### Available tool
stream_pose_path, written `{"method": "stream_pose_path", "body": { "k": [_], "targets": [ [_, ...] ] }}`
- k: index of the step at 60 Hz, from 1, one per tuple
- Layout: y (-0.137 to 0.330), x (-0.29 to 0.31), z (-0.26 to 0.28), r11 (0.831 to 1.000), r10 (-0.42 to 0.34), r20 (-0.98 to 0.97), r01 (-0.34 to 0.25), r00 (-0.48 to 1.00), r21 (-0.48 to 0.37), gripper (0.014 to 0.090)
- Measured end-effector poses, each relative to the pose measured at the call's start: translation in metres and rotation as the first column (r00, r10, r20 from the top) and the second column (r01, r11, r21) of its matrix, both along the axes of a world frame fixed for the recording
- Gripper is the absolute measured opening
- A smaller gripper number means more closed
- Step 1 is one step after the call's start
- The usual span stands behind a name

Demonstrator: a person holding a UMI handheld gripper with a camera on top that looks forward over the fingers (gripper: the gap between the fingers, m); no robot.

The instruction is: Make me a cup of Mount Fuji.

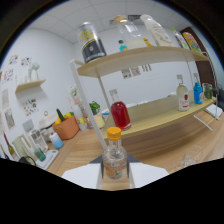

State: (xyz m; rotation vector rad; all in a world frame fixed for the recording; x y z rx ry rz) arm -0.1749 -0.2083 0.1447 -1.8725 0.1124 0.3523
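Observation:
A small clear bottle with an orange cap stands upright between my two fingers, close to the camera. My gripper is shut on it, its pads pressing the bottle's lower sides. The bottle's base is hidden. Beyond it a two-level wooden shelf carries a round flask of red liquid on the lower level. On the wooden counter ahead and to the right of the fingers stands a clear glass.
The top shelf holds a black-and-yellow labelled bottle, a clear bottle and a white bottle. A red-labelled bottle and a blue one stand on the lower shelf's right. To the left sits an orange pot.

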Motion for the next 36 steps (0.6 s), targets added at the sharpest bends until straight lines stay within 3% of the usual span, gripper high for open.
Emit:
{"method": "stream_pose_path", "body": {
  "k": [15, 36],
  "targets": [
    [0.006, -0.019, -0.086, 0.989, 0.018, 0.238, 0.018, 0.971, -0.149, 0.035],
    [0.002, -0.025, -0.131, 0.957, 0.011, 0.264, 0.066, 0.964, -0.283, 0.0352]
  ]
}}
